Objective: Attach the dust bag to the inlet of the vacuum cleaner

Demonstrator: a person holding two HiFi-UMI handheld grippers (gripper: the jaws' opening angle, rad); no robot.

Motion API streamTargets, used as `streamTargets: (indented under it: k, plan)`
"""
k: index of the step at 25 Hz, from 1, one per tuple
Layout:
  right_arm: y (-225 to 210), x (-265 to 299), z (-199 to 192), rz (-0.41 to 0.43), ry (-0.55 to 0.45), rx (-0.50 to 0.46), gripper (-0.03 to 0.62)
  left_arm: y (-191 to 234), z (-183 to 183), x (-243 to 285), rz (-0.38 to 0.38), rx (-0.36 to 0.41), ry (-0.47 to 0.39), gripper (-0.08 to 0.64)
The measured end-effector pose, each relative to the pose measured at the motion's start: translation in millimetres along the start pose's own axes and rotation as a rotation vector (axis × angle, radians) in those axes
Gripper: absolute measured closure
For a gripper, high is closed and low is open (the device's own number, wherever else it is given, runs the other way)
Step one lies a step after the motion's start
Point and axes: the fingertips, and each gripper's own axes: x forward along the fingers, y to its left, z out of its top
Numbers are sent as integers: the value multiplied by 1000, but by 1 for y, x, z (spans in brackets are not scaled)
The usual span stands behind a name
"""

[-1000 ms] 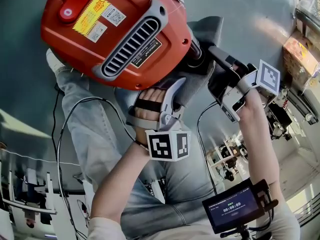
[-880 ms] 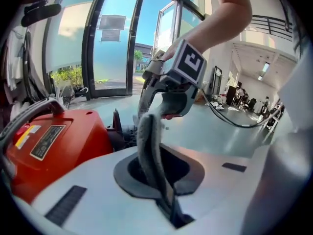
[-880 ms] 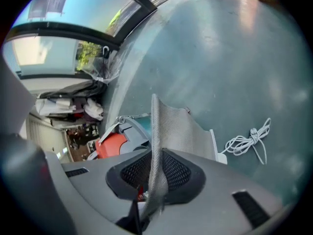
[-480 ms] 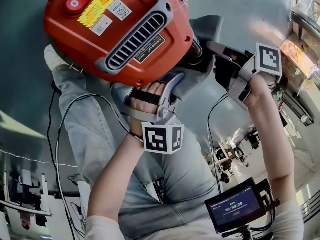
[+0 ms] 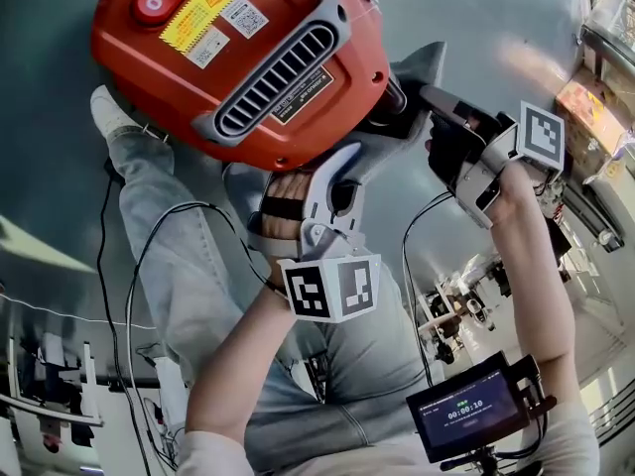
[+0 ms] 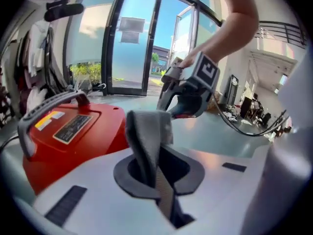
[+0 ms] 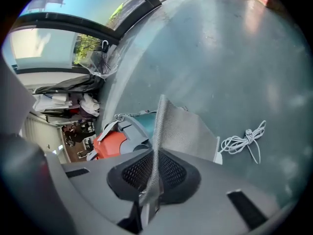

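The red vacuum cleaner (image 5: 228,58) fills the top of the head view, and its dark inlet (image 5: 397,99) faces right. A grey dust bag (image 5: 392,147) hangs bunched beside that inlet. Below the vacuum, my left gripper (image 5: 342,164) is shut on a fold of the bag (image 6: 146,141). My right gripper (image 5: 437,107) is to the right of the inlet. Its jaws have just been closing and pinch a thin edge of the bag's mesh (image 7: 156,146). The left gripper view shows the vacuum (image 6: 73,131) at the left and the right gripper (image 6: 188,89) beyond the fold.
The person's jeans-clad legs (image 5: 198,266) and a shoe (image 5: 107,112) lie under the vacuum, with a black cable (image 5: 124,296) looping alongside. A small screen (image 5: 461,416) sits at bottom right. A coiled white cord (image 7: 244,141) lies on the grey floor.
The left gripper's jaws have closed on the bag's fold and edged up toward the vacuum. The right gripper has rolled and shifted slightly right. The bag's upper corner now stands higher.
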Motion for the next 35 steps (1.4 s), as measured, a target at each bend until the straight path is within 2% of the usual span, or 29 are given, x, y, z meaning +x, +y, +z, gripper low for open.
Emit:
streamTargets:
  k: [3, 5, 7, 11, 13, 16, 19, 21, 24, 27, 29, 31, 33, 35]
  plan:
    - [12, 0, -9, -10, 17, -12, 555, -2, -23, 12, 16, -59, 40, 545]
    - [16, 0, -10, -7, 20, -60, 555, -10, -30, 16, 18, -44, 50, 545]
    - [13, 2, -1, 22, 10, -83, 555, -11, -21, 12, 29, -19, 39, 545]
    - [4, 6, 9, 51, -22, -18, 554, 0, 16, -11, 105, 27, -21, 545]
    - [9, 2, 5, 30, -26, 16, 555, 9, 12, -8, 146, 25, -1, 545]
    - [22, -1, -6, 15, -14, -4, 560, 9, -15, 3, 189, 111, 82, 543]
    - [24, 2, -2, 30, -15, -62, 560, -8, -22, 6, 179, 191, 91, 543]
    - [20, 7, 10, 65, -34, -53, 560, -10, -6, -3, 180, 179, 50, 545]
    - [14, 10, 14, 76, -55, -8, 558, 6, 18, -19, 209, 91, -1, 545]
    - [20, 2, 5, 52, -66, 18, 560, 21, 8, -12, 257, 40, 36, 545]
    - [27, 0, -2, 42, -51, -19, 561, 17, -12, -2, 274, 68, 78, 545]
    - [31, 3, -1, 56, -40, -58, 561, 5, -23, 4, 260, 133, 85, 543]
    - [30, 6, 7, 94, -48, -60, 561, -5, -16, 2, 254, 216, 60, 543]
    - [22, 8, 14, 116, -66, -32, 561, -6, -1, -9, 252, 220, 31, 543]
